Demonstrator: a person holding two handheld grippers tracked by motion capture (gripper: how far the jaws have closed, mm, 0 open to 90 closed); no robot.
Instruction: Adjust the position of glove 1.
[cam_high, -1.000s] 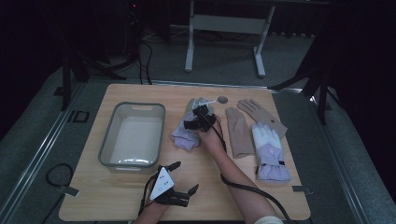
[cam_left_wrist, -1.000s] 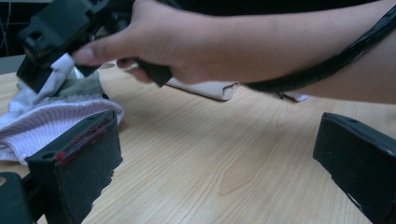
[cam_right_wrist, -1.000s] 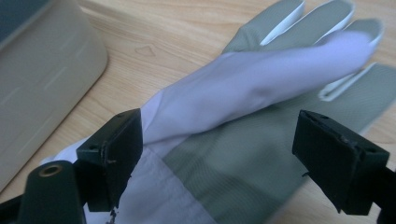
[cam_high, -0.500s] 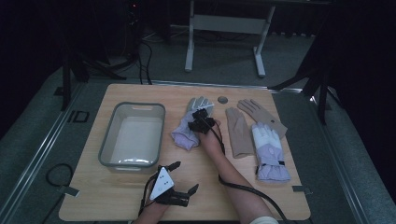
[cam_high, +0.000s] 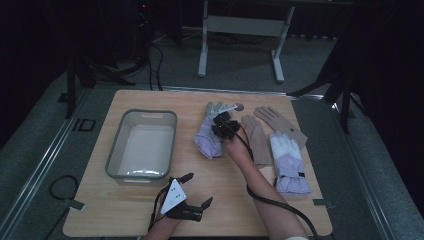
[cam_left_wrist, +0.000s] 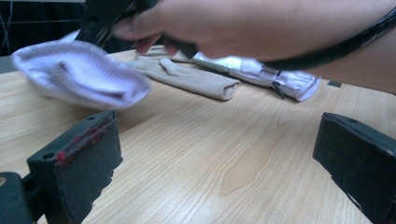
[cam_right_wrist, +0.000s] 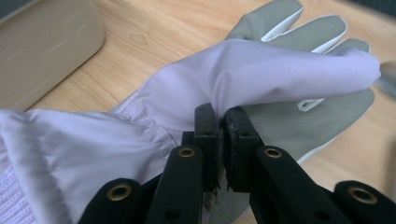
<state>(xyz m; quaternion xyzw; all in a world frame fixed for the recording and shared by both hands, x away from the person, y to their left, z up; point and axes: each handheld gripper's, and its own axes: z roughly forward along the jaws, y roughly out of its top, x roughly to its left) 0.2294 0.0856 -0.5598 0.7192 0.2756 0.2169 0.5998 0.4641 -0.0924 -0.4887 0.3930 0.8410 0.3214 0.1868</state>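
The right gripper (cam_right_wrist: 219, 135) has just closed its jaws on the lilac glove (cam_high: 210, 140) and lifts its fabric off the table (cam_high: 250, 200), right of the tray (cam_high: 142, 175). Left gripper (cam_high: 192, 192) rests gaping, holding nothing.

From the high view we look forward and down over the whole surface (cam_high: 150, 210). Our left gripper view sits low, skimming the wood; our right gripper view looks closely at the lilac glove (cam_right_wrist: 243, 74), which all three views share (cam_high: 207, 142) (cam_left_wrist: 79, 74).
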